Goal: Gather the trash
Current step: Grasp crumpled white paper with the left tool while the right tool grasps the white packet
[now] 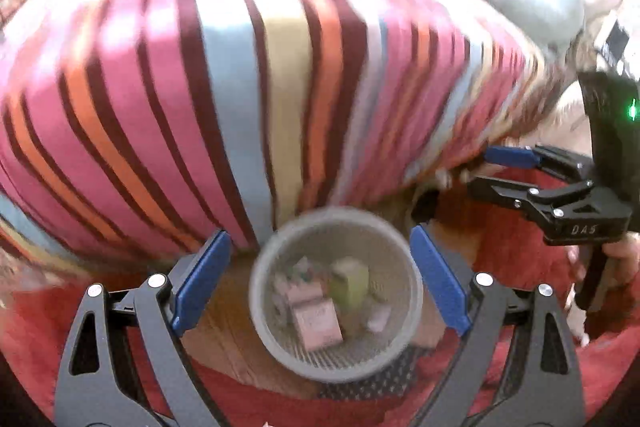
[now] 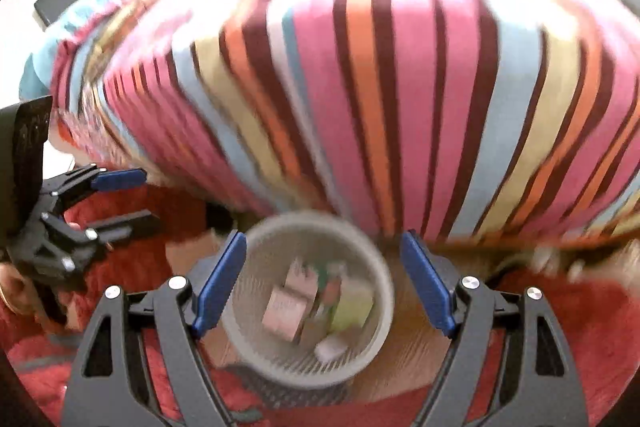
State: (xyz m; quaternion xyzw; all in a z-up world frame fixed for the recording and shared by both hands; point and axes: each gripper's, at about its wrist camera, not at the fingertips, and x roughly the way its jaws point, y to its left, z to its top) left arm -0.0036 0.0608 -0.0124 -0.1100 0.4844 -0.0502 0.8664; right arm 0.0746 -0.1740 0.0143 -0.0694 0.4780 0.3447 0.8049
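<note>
Your bin (image 1: 336, 359) stands on the floor (image 1: 224, 347) just before the bed (image 1: 240, 87) (trash (image 1: 318, 321) lies in the bin).

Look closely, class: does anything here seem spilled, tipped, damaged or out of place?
Nothing stands out. The mesh bin stands upright on the wooden floor beside the striped bedspread, with the trash inside it. Both the left hand-held gripper and the right hand-held gripper are open and empty.

Left gripper (image 1: 320, 279): black frame, 2 blue pads (image 1: 202, 281), silver screws. Right gripper (image 2: 322, 281): identical build; "DAS" marking on body, green LED above marking. Bare-skinned hand (image 1: 622, 257) beside marking.
</note>
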